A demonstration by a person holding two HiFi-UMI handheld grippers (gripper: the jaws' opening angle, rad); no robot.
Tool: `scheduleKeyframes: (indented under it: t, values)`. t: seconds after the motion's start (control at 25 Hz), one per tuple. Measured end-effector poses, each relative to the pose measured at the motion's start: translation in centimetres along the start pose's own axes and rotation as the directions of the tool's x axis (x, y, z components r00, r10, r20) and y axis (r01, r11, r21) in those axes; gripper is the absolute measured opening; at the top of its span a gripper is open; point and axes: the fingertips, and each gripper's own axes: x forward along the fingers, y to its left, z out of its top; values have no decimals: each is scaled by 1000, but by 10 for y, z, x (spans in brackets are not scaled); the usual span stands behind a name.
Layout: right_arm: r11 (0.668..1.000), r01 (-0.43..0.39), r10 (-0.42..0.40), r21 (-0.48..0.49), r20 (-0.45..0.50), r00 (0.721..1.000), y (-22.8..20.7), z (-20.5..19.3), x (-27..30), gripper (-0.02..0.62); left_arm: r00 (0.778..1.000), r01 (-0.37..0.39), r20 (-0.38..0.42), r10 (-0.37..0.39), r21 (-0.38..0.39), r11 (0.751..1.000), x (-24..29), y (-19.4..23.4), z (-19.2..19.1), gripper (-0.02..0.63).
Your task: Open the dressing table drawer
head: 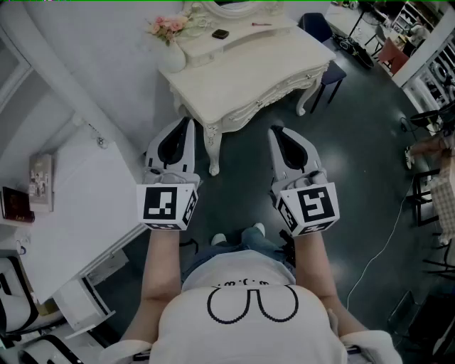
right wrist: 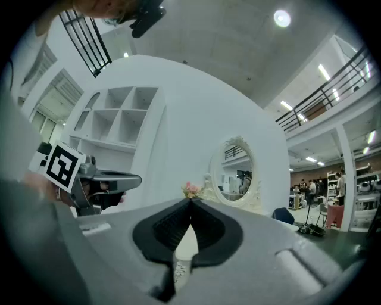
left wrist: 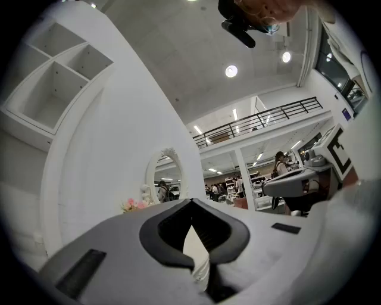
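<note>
The cream dressing table (head: 242, 71) stands ahead of me, with an oval mirror (head: 231, 8) and pink flowers (head: 168, 27) at its back. Its drawer front (head: 264, 102) runs under the top's near edge and is seen only edge-on. My left gripper (head: 187, 121) is held short of the table's near left leg (head: 212, 153), shut and empty. My right gripper (head: 276, 130) hovers over the floor in front of the table, also shut with nothing in it. In the left gripper view the left gripper's (left wrist: 191, 201) tips meet. The right gripper's (right wrist: 191, 199) tips meet in the right gripper view too.
A white cabinet (head: 71, 206) with small items stands close on my left. A blue chair (head: 323, 32) sits behind the table's right end. Dark floor (head: 355, 156) spreads to the right, with a white cable (head: 387, 238) and metal racks (head: 426, 199) at the edge.
</note>
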Motion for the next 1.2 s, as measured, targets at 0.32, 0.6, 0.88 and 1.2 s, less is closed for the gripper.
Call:
scheduleKeyframes:
  t: [0.32, 0.6, 0.88, 1.2]
  values:
    - [1000, 9, -9, -14, -15, 1000, 20, -5, -2, -2, 1000, 26, 9, -26, -3, 1000, -10, 9, -2, -2]
    - [999, 45, -45, -6, 10, 999, 18, 0, 8, -2, 999, 42, 12, -42, -9, 999, 1, 20, -3, -2]
    - [999, 36, -36, 25, 17, 999, -13, -20, 50, -2, 1000, 22, -15, -23, -6, 1000, 45, 35, -28, -2]
    - [998, -31, 29, 49, 25, 999, -95, -34, 131, -2, 998, -45, -32, 46, 3, 999, 152, 50, -44, -2]
